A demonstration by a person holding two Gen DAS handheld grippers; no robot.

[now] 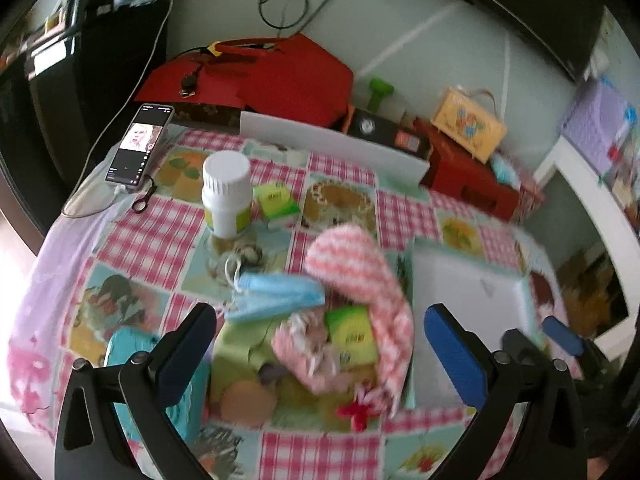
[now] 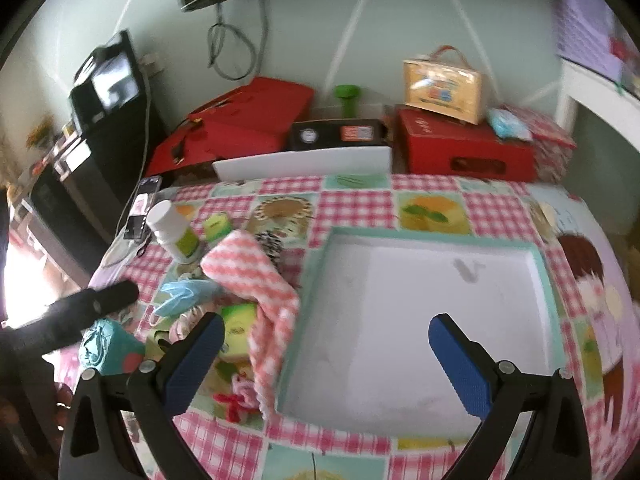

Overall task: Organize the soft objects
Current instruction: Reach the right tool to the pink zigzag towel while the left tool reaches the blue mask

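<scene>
Checkered tablecloth [image 2: 352,200]; fuzzy striped cloth [image 2: 256,276] beside shallow square tray [image 2: 540,272].

The left gripper [image 1: 320,350] hangs with its jaws spread wide, the blue pads [image 1: 454,354] facing each other across an unfilled gap; nothing is clasped between them; seen from the right wrist camera it shows as a dark blurred bar at the left edge (its far end only). The right gripper [image 2: 326,362] is likewise spread wide, its blue pads [image 2: 460,364] well apart and holding nothing; both point forward and downward.
</scene>
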